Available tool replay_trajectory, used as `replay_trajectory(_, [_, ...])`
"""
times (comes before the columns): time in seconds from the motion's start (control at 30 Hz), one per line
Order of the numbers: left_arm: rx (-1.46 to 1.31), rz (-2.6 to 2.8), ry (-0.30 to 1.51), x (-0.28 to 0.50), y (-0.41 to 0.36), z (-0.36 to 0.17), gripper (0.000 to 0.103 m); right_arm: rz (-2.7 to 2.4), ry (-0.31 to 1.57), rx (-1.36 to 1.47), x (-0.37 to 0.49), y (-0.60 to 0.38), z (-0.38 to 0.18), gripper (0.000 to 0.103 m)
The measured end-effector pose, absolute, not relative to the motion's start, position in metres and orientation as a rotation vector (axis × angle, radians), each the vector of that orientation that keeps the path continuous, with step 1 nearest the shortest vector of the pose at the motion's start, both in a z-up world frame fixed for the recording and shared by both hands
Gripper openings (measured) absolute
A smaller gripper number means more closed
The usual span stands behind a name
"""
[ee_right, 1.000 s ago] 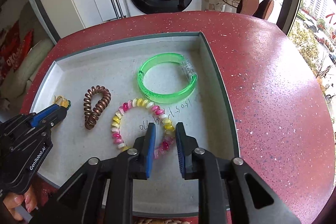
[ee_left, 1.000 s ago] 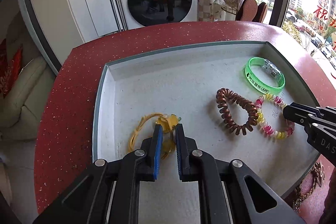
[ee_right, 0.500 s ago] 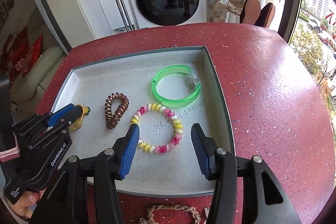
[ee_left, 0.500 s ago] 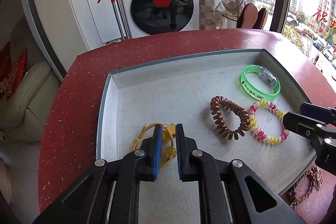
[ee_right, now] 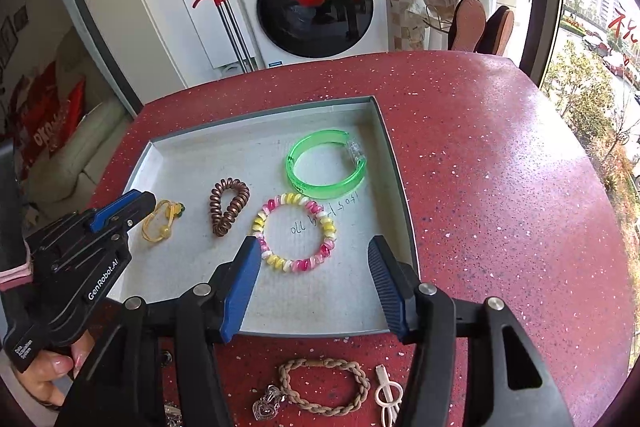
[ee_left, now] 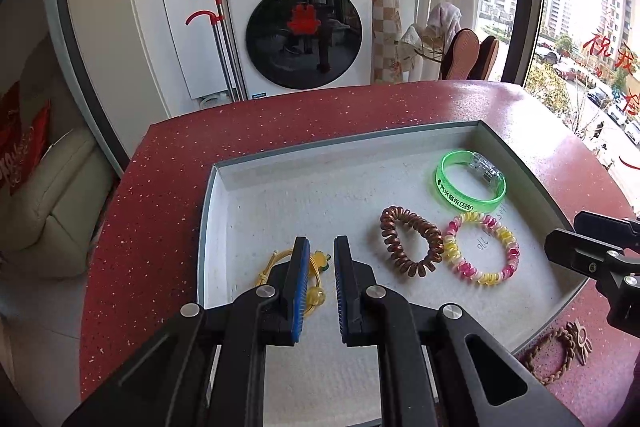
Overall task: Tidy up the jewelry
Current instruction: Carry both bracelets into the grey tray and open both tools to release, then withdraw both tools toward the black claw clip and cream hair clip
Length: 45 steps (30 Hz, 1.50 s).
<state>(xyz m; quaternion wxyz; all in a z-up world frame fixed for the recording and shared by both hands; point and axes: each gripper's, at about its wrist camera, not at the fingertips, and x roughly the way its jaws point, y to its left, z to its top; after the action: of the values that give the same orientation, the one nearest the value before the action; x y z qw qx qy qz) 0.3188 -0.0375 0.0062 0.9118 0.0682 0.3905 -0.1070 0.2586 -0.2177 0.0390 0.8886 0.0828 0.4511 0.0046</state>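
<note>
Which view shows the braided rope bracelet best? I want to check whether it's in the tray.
The right wrist view: the braided rope bracelet lies whole on the red table, outside the tray. The left wrist view catches it only at the lower right edge, partly cut off.

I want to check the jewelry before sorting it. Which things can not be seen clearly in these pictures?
- Yellow cord bracelet: left wrist view, partly hidden behind the left gripper fingers.
- Metal pieces on the table: right wrist view, cut off by the bottom edge and the right gripper body.
- Handwriting on the tray floor: crossed by the pink-yellow bracelet, not readable.
- Braided bracelet: left wrist view, partly behind the tray corner.
</note>
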Motion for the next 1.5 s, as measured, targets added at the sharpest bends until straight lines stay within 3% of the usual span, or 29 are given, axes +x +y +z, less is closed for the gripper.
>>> replay_trajectory(0.17, [0.126,-0.227,0.793,0.314,-0.035,0.013,0.032,0.012,0.930,0.162,0.253,-0.217,0.043,0.064])
replay_trajectory(0.23, [0.114,-0.218,0.791,0.312,-0.031,0.016,0.093,0.016,0.925,0.160,0.251,-0.216,0.045,0.065])
replay_trajectory(0.27, [0.100,-0.201,0.760,0.308,-0.029,0.020,0.103,0.020,0.922,0.159,0.250,-0.215,0.046,0.065])
replay_trajectory(0.4, [0.125,-0.214,0.729,0.297,-0.031,0.030,0.103,0.018,0.911,0.165,0.247,-0.216,0.051,0.068])
replay_trajectory(0.53, [0.096,-0.209,0.716,0.286,-0.024,0.039,0.103,0.015,0.865,0.175,0.237,-0.215,0.060,0.083])
replay_trajectory(0.73, [0.097,-0.198,0.694,0.264,-0.015,0.050,0.103,0.022,0.787,0.182,0.216,-0.214,0.074,0.086])
replay_trajectory(0.77, [0.099,-0.200,0.691,0.260,-0.013,0.052,0.103,0.026,0.779,0.181,0.213,-0.213,0.075,0.101])
replay_trajectory(0.8, [0.099,-0.202,0.689,0.255,-0.012,0.053,0.103,0.030,0.770,0.183,0.210,-0.212,0.076,0.103])
replay_trajectory(1.2, [0.070,-0.189,0.695,0.202,0.014,0.058,0.103,0.067,0.783,0.191,0.168,-0.207,0.086,0.103])
replay_trajectory(1.5, [0.031,-0.202,0.813,0.171,0.030,0.019,0.103,0.064,0.875,0.190,0.135,-0.219,0.060,0.103])
